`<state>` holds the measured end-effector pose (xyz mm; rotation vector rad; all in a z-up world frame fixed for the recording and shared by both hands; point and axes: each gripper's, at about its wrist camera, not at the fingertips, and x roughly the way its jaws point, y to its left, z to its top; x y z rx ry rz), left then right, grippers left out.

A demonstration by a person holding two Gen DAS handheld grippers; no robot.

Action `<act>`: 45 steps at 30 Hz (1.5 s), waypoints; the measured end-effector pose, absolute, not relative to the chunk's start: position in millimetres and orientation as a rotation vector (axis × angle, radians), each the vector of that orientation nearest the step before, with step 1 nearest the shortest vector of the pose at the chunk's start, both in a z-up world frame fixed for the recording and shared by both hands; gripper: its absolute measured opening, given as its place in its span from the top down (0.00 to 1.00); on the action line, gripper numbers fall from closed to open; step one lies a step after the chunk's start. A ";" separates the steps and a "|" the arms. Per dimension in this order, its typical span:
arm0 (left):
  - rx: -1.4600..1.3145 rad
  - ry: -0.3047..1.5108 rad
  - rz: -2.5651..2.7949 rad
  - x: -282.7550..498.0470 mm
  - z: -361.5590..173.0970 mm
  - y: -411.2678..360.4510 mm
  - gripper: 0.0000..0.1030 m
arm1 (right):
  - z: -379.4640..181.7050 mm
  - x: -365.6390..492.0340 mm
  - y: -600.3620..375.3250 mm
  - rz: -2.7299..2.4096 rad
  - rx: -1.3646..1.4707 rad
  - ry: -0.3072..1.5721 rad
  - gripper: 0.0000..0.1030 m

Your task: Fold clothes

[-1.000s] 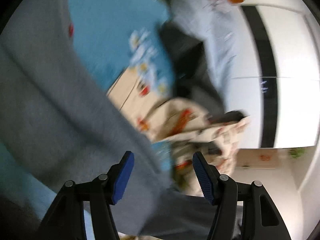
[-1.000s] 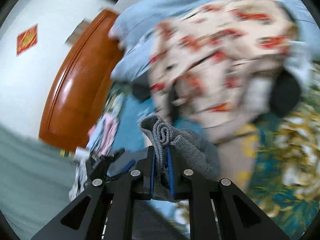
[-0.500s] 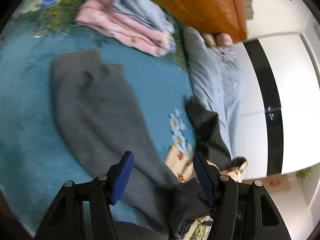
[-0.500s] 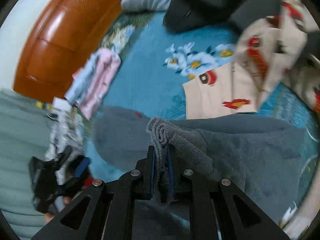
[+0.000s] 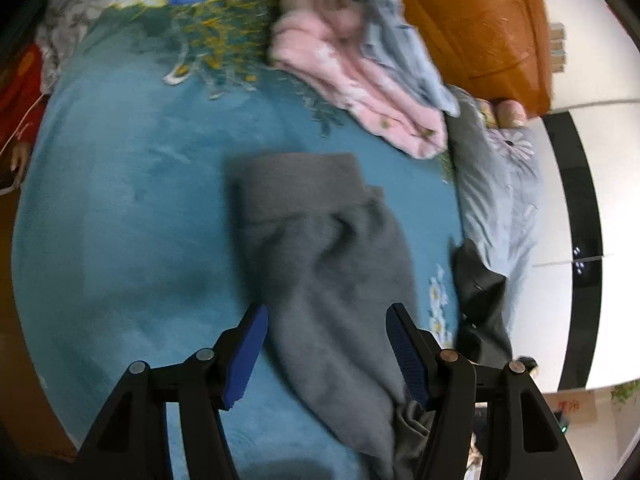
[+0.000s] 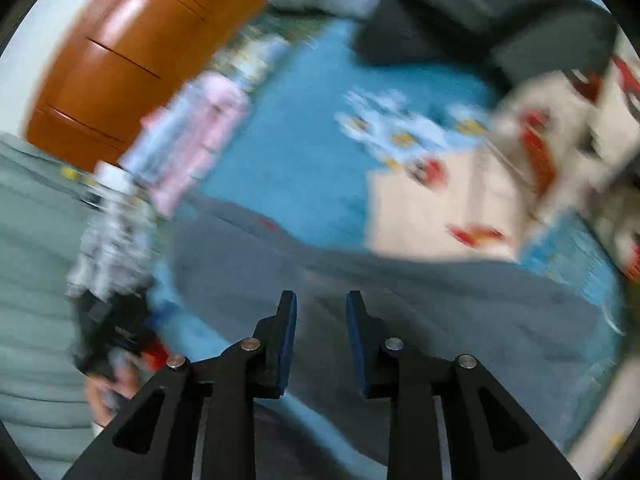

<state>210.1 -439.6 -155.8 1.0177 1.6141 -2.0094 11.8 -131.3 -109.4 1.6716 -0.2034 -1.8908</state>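
A grey garment point(image 5: 320, 248) is laid out lengthwise on the blue bedspread point(image 5: 120, 220), and every other place is given from it. It is spread flat, presumably so that a fold can be made, though a ridge of bunched cloth is seen across its middle.

The left hand-held gripper point(image 5: 326, 352) is held above the garment's near end with its jaws wide apart and nothing between them; the cloth is only framed by them. The right hand-held gripper point(image 6: 321, 336) is held over the same garment point(image 6: 400, 312) with its jaws partly parted and empty.

Beyond the garment's far end, a pink and pale blue pile point(image 5: 360, 76) is kept by the wooden headboard point(image 5: 480, 32), probably as finished or waiting laundry. Beside the garment a dark item point(image 5: 478, 292) and a cream printed piece point(image 6: 452, 200) are left aside.
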 end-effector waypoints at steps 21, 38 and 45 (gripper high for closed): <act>0.853 1.784 -1.980 185.3 -204.9 -474.9 0.49 | -107.4 27.3 -116.0 -1.806 1.628 -0.271 0.71; 0.938 0.936 -2.572 132.4 2.4 -369.1 0.85 | -86.8 34.7 -58.5 -1.888 1.571 -0.388 0.71; 1.128 0.556 -2.915 101.6 46.8 -209.3 0.85 | -86.0 40.2 4.9 -1.974 1.569 -0.509 0.71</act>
